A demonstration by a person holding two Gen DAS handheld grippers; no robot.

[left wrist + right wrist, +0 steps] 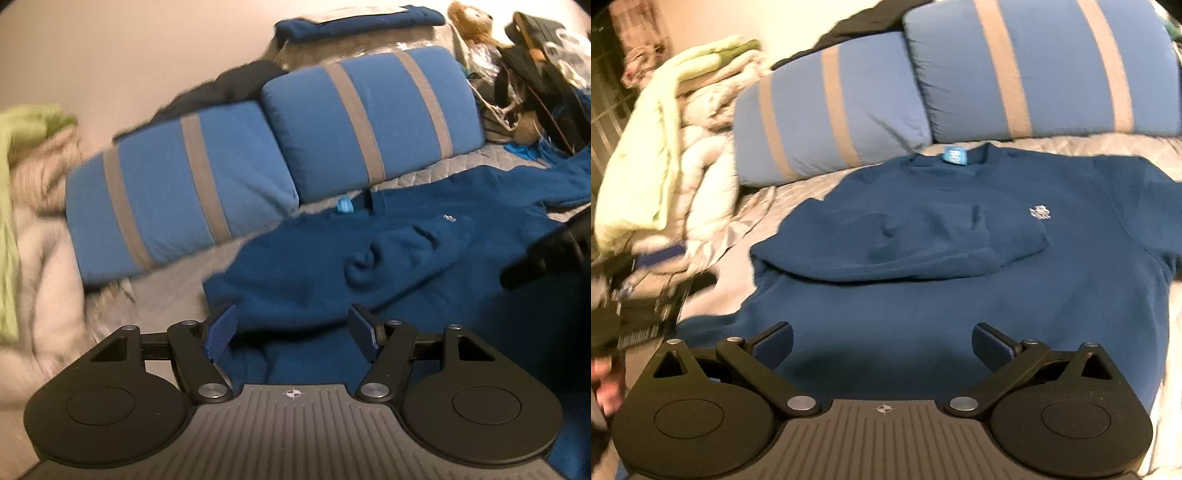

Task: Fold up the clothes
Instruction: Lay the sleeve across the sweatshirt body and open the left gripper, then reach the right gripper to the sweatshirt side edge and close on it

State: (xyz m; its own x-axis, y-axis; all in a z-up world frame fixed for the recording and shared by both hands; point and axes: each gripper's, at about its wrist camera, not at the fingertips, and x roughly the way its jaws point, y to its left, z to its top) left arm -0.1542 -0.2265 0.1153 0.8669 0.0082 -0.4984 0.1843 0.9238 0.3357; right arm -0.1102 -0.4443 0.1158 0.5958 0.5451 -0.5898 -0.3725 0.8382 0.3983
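Sweatshirt, dark blue, lies face up on a grey bedspread below two striped pillows, one sleeve folded across its chest; both the left gripper and right gripper hover released, empty, and the other sleeve likely needs grasping next

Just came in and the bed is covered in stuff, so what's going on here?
A person with a gripper in each hand is folding a dark blue sweatshirt spread on the grey quilt below two striped pillows. One sleeve is already folded across the chest. The left gripper and right gripper both hang open over the sweatshirt's lower part, holding nothing. Other clothes are piled at the bed's left edge.
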